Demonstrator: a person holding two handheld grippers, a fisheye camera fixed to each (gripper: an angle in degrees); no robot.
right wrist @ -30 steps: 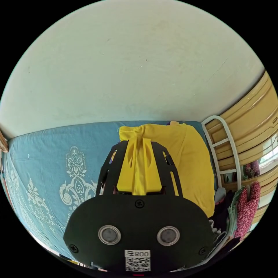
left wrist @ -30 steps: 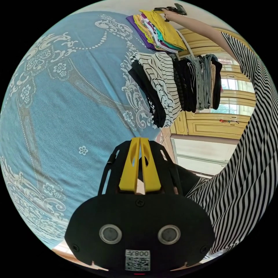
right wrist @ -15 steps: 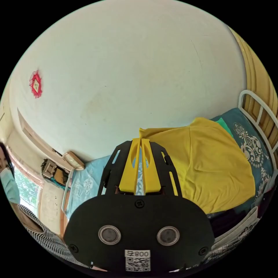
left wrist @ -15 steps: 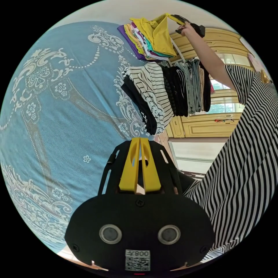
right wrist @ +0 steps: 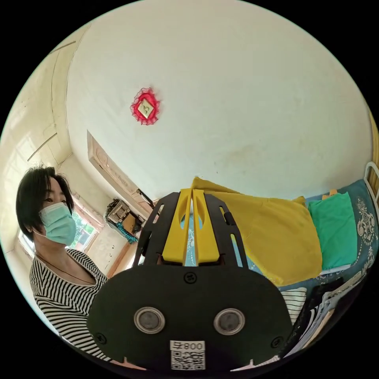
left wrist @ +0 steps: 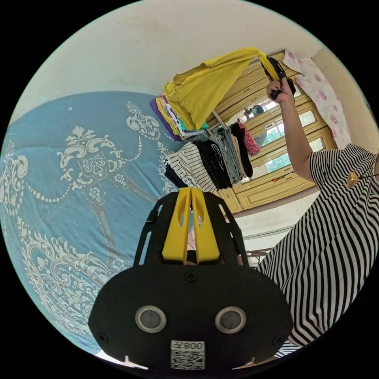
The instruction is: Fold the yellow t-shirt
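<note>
The yellow t-shirt [left wrist: 205, 92] is seen in the left gripper view being lifted by one edge off a stack of folded clothes [left wrist: 177, 118] at the far side of the bed [left wrist: 79, 166]. Its upper edge is pinched in the right gripper [left wrist: 272, 73], held high by a hand [left wrist: 281, 87], while the lower part of the shirt rests draped on the stack. In the right gripper view, the right gripper's jaws are closed nearly together, with the yellow cloth [right wrist: 272, 237] running out from their tips; a green garment [right wrist: 333, 229] lies uncovered beside it.

The left gripper [left wrist: 191, 227] is held over the blue patterned bedsheet, its jaws pressed together with nothing between them.

The task is judged to be at its very start: the shirt has been picked but not carried clear of the stack, not spread flat, and no fold has been made. Laying it out on the open bedsheet and all folding are left to be done.
</note>
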